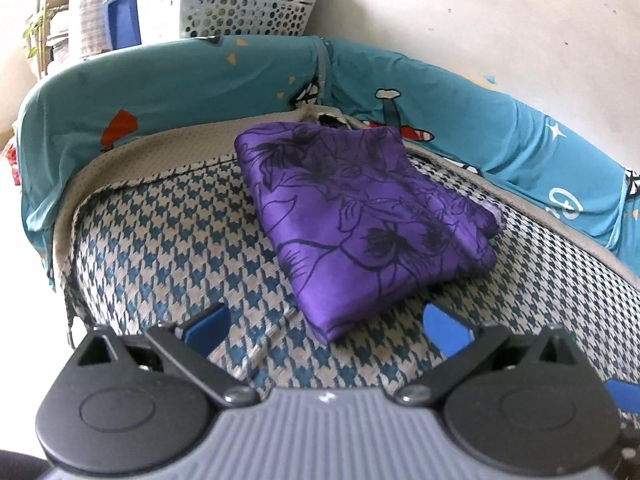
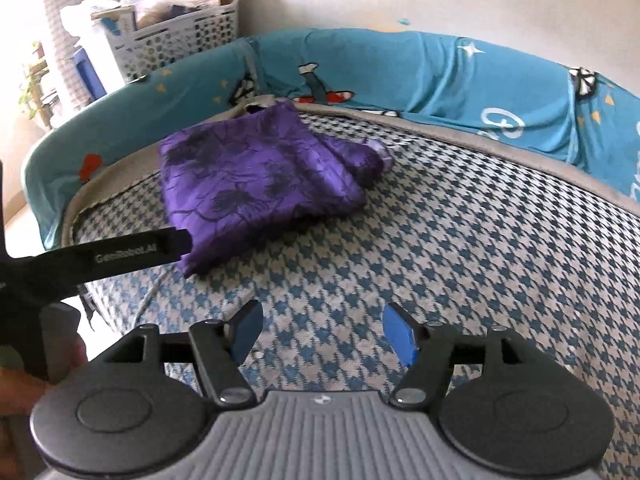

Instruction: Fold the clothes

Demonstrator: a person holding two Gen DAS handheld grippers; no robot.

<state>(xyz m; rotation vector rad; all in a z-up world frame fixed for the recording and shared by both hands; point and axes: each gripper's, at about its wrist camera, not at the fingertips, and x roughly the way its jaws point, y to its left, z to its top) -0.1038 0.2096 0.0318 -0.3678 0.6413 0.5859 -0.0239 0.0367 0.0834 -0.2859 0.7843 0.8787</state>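
Observation:
A purple garment [image 1: 360,216] with dark flower outlines lies folded into a flat packet on the blue-and-white houndstooth mattress [image 1: 160,248], near the far corner. My left gripper [image 1: 324,322] stands open just in front of the packet's near corner, nothing between its blue pads. In the right wrist view the same purple garment [image 2: 256,184] lies farther off to the upper left. My right gripper [image 2: 324,334] is open over bare mattress [image 2: 480,260], apart from the cloth. The left gripper's black body [image 2: 120,256] reaches in from the left edge, beside the packet.
A teal padded rail [image 1: 160,84] with cartoon prints runs around the far and right sides of the mattress. Behind it stands a white perforated basket [image 1: 248,4] full of items, against a pale wall. A hand [image 2: 24,384] shows at the lower left.

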